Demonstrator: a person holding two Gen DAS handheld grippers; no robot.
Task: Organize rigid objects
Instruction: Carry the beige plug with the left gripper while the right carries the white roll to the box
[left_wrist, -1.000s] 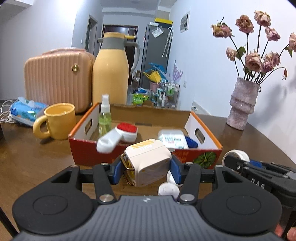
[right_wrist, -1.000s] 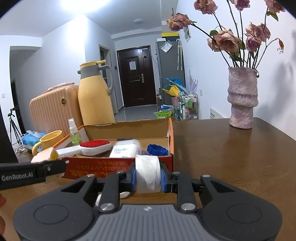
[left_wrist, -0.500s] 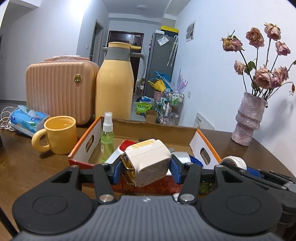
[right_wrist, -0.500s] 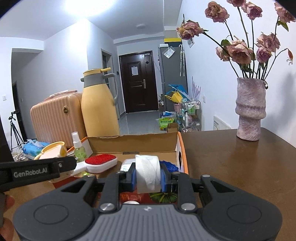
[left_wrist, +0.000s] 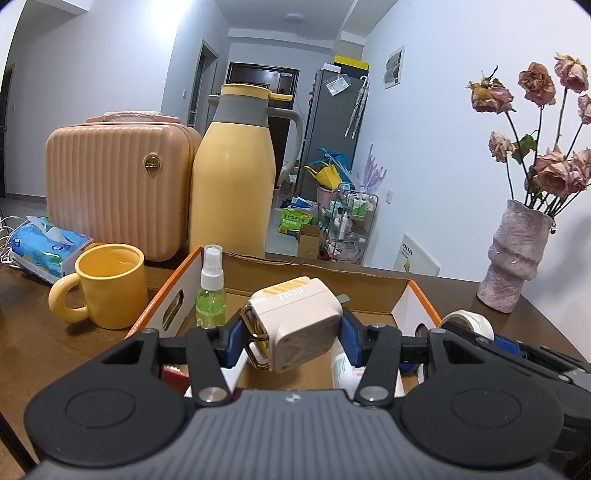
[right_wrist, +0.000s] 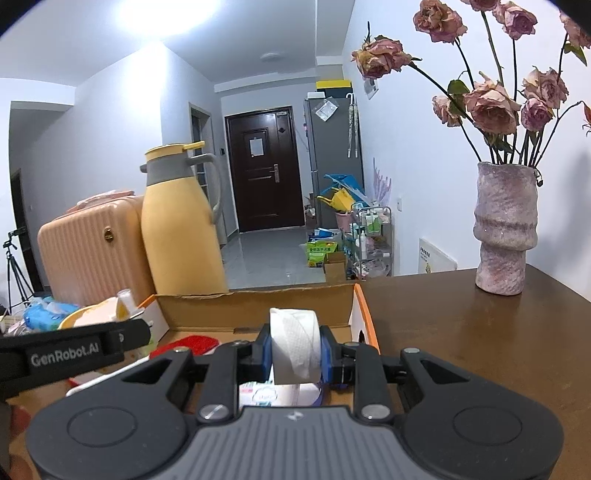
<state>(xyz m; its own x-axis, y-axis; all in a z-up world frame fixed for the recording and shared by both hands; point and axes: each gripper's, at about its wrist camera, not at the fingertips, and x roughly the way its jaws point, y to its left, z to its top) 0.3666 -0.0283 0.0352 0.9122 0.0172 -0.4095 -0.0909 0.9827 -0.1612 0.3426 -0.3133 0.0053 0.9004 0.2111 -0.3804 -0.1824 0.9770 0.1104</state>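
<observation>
Cardboard box (left_wrist: 317, 275): seen mid-frame.
Left gripper (left_wrist: 291, 334): clamped on white charger (left_wrist: 295, 323).
Right gripper (right_wrist: 295, 350): clamped on tape roll (right_wrist: 294, 343).

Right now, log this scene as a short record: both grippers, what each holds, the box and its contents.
left gripper: shut on cream tape measure, above the box
right gripper: shut on white tape roll, above the box
cardboard box: open, on the brown table
in box: green spray bottle, upright at the left wall
beside box: yellow mug
</observation>
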